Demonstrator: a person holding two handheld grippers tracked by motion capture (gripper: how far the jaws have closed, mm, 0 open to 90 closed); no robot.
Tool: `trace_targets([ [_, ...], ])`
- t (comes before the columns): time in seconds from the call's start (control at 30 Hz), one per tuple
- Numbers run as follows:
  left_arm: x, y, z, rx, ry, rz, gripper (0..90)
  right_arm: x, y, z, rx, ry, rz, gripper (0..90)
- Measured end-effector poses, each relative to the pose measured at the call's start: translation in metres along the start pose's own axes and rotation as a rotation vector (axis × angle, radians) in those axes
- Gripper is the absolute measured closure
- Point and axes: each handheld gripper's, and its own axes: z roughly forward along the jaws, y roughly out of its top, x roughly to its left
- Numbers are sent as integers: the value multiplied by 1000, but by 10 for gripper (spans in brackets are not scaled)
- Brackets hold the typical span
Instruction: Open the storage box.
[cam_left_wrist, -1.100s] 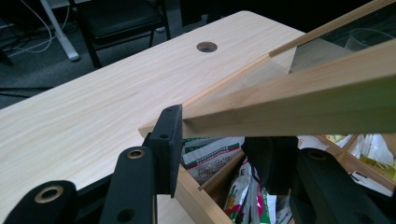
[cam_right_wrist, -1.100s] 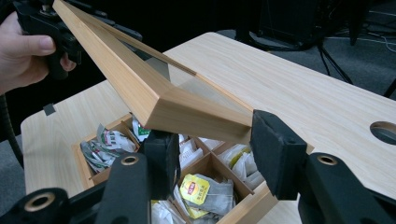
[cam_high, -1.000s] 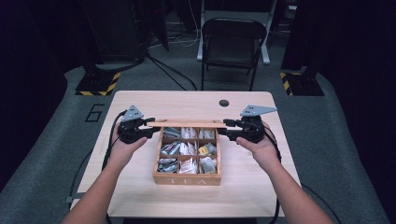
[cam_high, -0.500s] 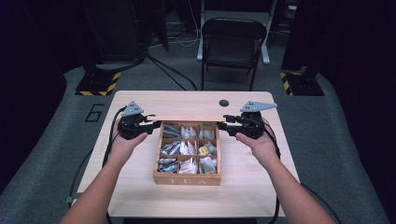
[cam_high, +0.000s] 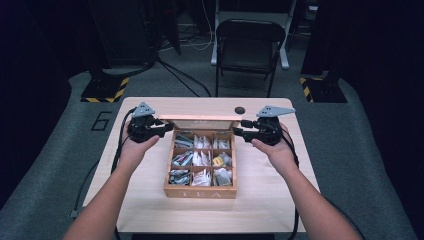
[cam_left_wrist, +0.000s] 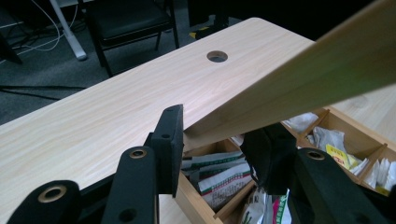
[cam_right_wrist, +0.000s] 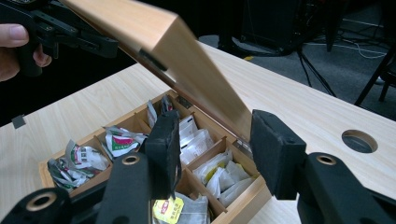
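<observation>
Since a second ago, your two hands have drawn slightly apart and toward the far side of the table, and the lid (cam_high: 204, 122) of the tea box (cam_high: 201, 191) now stands raised at the box's far edge, tilted up on its hinges, where earlier it showed as a thin strip between the grippers. Your left gripper (cam_high: 167, 128) sits at the lid's left end; in the left gripper view its two black jaws pinch the lid's corner (cam_left_wrist: 205, 128) between them, pressed on the wood. Your right gripper (cam_high: 239, 129) sits at the lid's right end; in the right gripper view its jaws stand spread on either side of the lid's edge (cam_right_wrist: 219, 112), and you cannot tell from the frames whether the pads press on it. The box rests in the middle of the light wooden table (cam_high: 150, 210), with the word TEA on its near wall. Count the contents: one box, one lid, nine compartments in three rows of three, each holding paper tea bag packets (cam_high: 200, 177), too crumpled and many to count singly. There is one round hole (cam_high: 240, 109) in the tabletop, far and right of the box, and one black folding chair (cam_high: 248, 45) beyond the table's far edge.
</observation>
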Motion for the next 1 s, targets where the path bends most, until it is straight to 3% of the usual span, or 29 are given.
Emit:
trace_targets([
  [0.4,7,10,4,7,0,-4,594,0,1,5,17,-26,-15,504],
  [0.67,10,13,6,5,-1,-11,604,-12,0,17,36,-51,-24,512],
  [0.8,12,13,8,-7,-3,-22,606,-22,-3,26,63,-62,-4,518],
  [1.0,14,15,8,8,-12,-21,606,-26,-5,36,79,-59,5,522],
])
